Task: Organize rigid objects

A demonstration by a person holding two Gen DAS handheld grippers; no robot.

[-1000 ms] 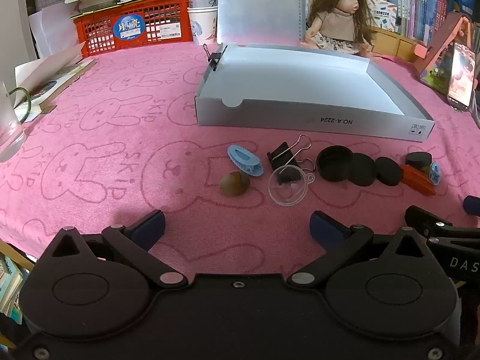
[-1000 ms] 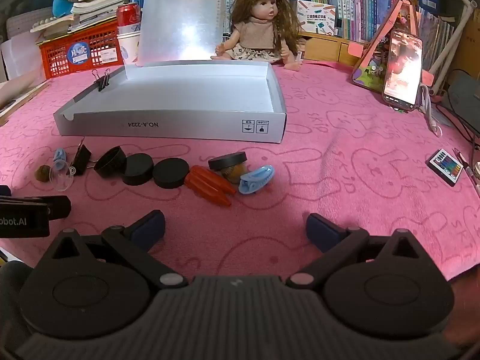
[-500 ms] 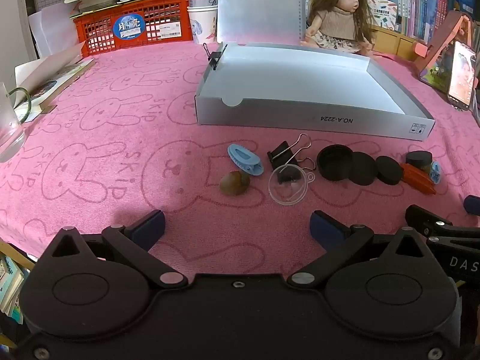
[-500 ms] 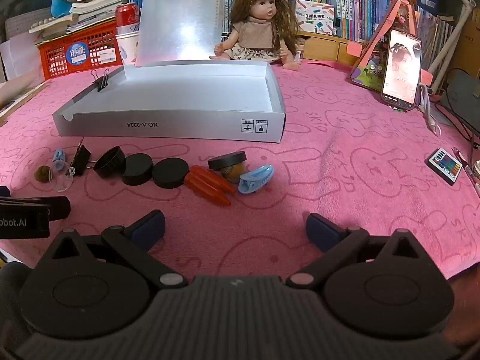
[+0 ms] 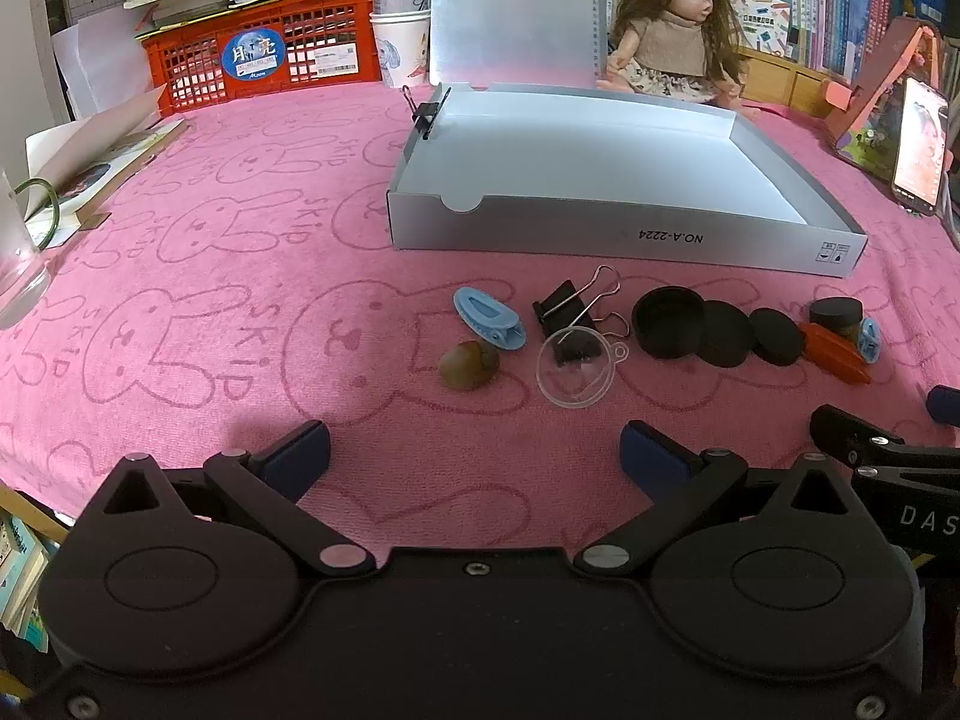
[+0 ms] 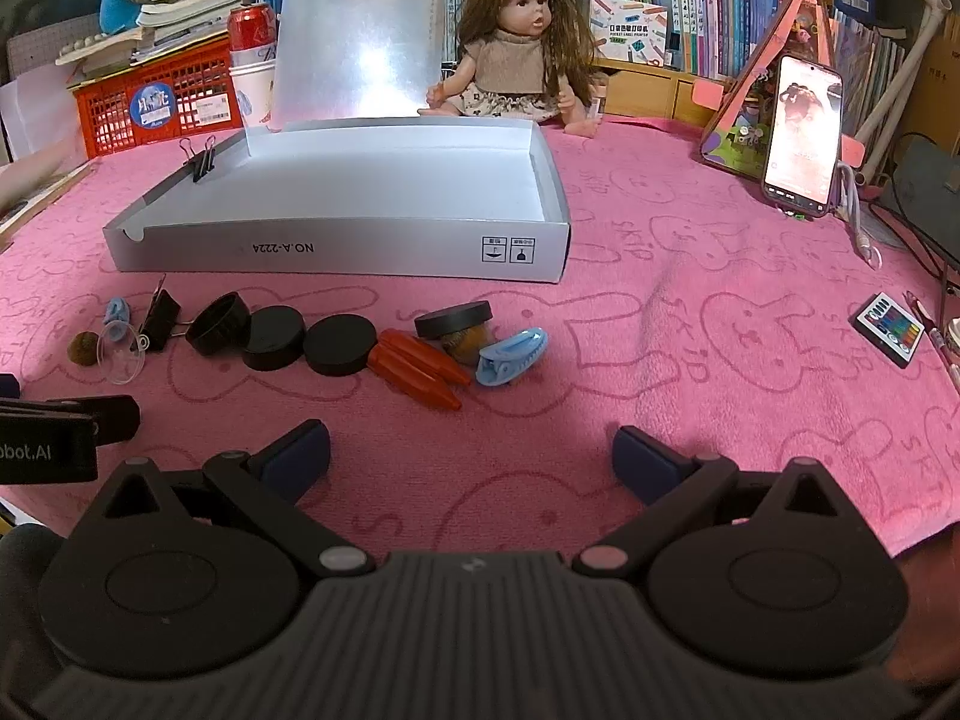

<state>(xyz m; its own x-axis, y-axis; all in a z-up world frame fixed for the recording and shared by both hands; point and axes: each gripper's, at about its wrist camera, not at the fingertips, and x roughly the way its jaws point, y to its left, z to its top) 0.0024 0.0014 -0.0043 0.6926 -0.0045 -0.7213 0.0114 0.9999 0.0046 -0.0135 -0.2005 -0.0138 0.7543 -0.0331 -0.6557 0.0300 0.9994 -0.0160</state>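
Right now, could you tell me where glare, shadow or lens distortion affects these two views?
Right wrist view: a bright glare patch on the upright silver lid; the grey box front edge bows from fisheye. Left wrist view: soft shadow on the pink cloth ahead of the left gripper; the lit phone screen looks washed out.

Pink bunny-print cloth (image 5: 240, 276); grey box (image 5: 600, 234); black caps (image 6: 282, 336); orange crate (image 5: 264, 48).

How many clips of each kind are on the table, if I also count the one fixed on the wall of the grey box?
Blue plastic clips: 2
Black binder clips: 2
Total: 4
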